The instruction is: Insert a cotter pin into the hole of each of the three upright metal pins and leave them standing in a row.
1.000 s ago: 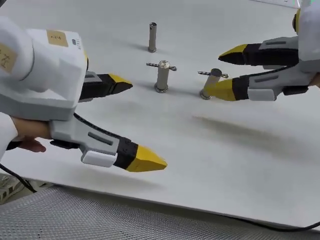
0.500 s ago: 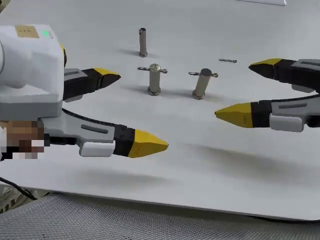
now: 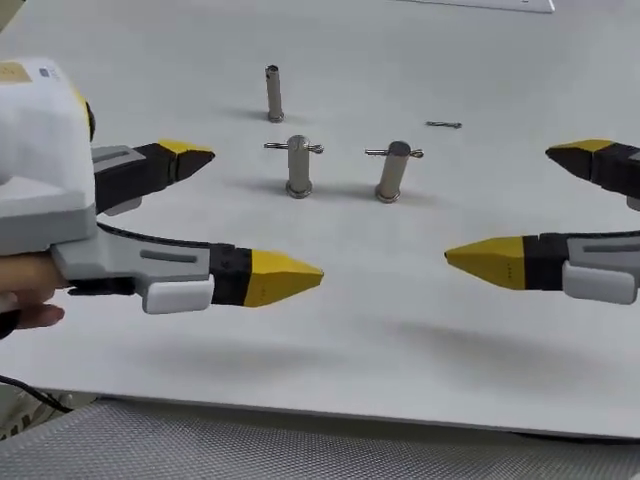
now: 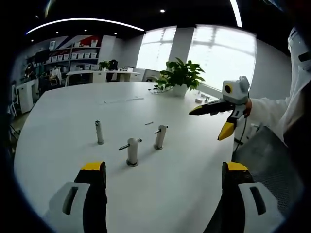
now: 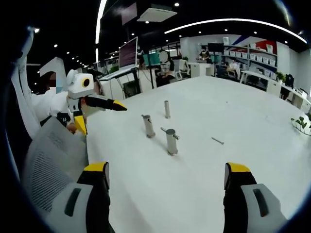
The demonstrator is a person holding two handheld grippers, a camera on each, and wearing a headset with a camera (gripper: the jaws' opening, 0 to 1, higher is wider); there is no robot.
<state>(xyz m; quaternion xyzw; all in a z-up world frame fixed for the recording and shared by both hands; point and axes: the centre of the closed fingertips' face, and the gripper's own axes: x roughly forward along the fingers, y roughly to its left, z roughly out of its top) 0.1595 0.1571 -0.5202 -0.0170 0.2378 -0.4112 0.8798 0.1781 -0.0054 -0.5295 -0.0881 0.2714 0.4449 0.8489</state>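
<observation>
The white bench (image 3: 400, 290) spreads across our head view, and both claws hang above its near part, well apart from each other and from the work.

The left claw (image 3: 265, 213) comes in from the left, held roughly level with its yellow tips pointing right. Its jaws are spread wide and nothing lies between them. Its own view shows the same released claw (image 4: 163, 167), with the three pins well ahead of the tips. The hand (image 3: 25, 290) behind it grips the handle at the left edge, fingers curled underneath.

The right claw (image 3: 498, 205) enters from the right, also roughly level, with its tips pointing left. Its jaws gape too, holding nothing, and its own view (image 5: 166, 167) shows bare bench between them. Each claw also shows small in the other's view, jaws parted: the right claw (image 4: 205, 125) and the left claw (image 5: 104, 119).

The three pins stand upright on the far middle of the bench. The middle pin (image 3: 298, 166) and the right pin (image 3: 392, 171) stand side by side. The far pin (image 3: 273, 93) stands farther off, slightly to the left, with a dark hole near its top.

A cotter pin (image 3: 293, 148) runs crosswise through the top of the middle pin. A second cotter pin (image 3: 394, 153) crosses the right pin. A loose cotter pin (image 3: 443, 125) lies flat on the bench, beyond and to the right of the right pin.
</observation>
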